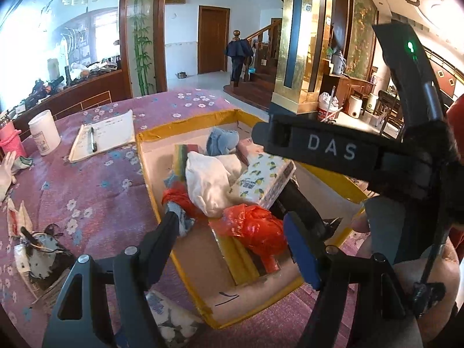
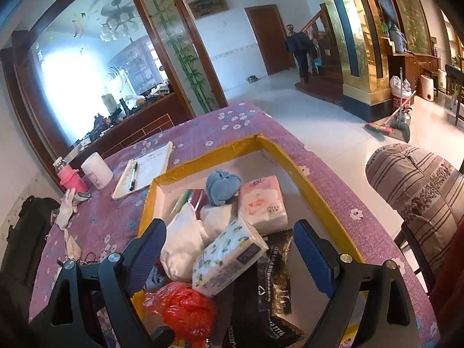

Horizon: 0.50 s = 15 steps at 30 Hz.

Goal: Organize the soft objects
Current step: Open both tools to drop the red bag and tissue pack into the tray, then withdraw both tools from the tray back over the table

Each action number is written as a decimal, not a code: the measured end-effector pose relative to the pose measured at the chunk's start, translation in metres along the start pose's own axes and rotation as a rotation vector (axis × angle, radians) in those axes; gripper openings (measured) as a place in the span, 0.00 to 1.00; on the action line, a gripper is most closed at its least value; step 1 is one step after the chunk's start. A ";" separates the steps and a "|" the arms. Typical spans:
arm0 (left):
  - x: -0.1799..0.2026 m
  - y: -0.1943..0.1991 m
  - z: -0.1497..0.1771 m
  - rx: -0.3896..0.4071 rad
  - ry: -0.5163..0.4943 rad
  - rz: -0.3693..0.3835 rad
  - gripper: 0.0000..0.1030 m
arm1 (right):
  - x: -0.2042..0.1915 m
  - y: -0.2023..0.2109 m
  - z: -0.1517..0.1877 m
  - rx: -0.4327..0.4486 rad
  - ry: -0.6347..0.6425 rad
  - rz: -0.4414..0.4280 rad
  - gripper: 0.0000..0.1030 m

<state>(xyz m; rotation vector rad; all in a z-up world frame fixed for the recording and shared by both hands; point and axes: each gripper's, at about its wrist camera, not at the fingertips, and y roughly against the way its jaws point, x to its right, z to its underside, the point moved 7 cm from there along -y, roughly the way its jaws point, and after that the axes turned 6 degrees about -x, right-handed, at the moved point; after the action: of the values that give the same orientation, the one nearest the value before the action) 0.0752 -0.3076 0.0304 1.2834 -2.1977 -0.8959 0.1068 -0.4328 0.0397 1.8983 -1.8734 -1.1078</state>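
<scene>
A cardboard box with yellow-taped rim (image 1: 185, 123) (image 2: 203, 159) sits on the purple floral table. Inside lie a lemon-print tissue pack (image 1: 265, 181) (image 2: 227, 259), a pink tissue pack (image 2: 264, 203), a white cloth bundle (image 1: 207, 182) (image 2: 182, 246), a blue knit ball (image 1: 221, 142) (image 2: 221, 187), a red plastic bag (image 1: 255, 229) (image 2: 185, 308) and a black packet (image 2: 272, 287). My left gripper (image 1: 235, 232) is open over the box's near end, above the red bag. My right gripper (image 2: 232, 258) is open, its fingers either side of the lemon-print pack. The right gripper's body (image 1: 348, 150) shows in the left wrist view.
On the table left of the box are a notepad with a pen (image 1: 103, 136) (image 2: 145, 171), a white cup (image 1: 45, 133) (image 2: 97, 171), a pink bottle (image 2: 71, 178), a white glove (image 2: 68, 206) and loose items (image 1: 40, 258). A striped cushion on a chair (image 2: 420, 191) stands right.
</scene>
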 end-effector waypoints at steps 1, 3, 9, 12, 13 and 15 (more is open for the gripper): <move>-0.001 0.002 0.000 0.000 0.001 0.000 0.71 | -0.002 0.001 0.000 0.005 0.006 -0.002 0.89; -0.005 0.008 0.000 0.002 0.006 -0.005 0.71 | -0.005 0.001 0.000 0.006 0.015 -0.001 0.89; -0.019 0.028 0.005 0.013 0.014 -0.022 0.71 | -0.012 0.002 0.002 0.010 0.045 -0.006 0.89; -0.029 0.038 0.011 0.009 0.011 -0.029 0.71 | -0.017 0.001 0.004 0.010 0.064 -0.006 0.89; -0.032 0.041 0.013 0.007 0.009 -0.036 0.71 | -0.018 0.001 0.005 0.008 0.069 -0.007 0.89; -0.040 0.050 0.019 0.006 0.000 -0.042 0.71 | -0.021 0.000 0.006 0.006 0.079 -0.008 0.89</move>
<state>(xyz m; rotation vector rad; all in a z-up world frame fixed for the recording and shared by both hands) 0.0521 -0.2482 0.0513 1.3369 -2.1819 -0.9057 0.1055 -0.4111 0.0427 1.9252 -1.8300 -1.0158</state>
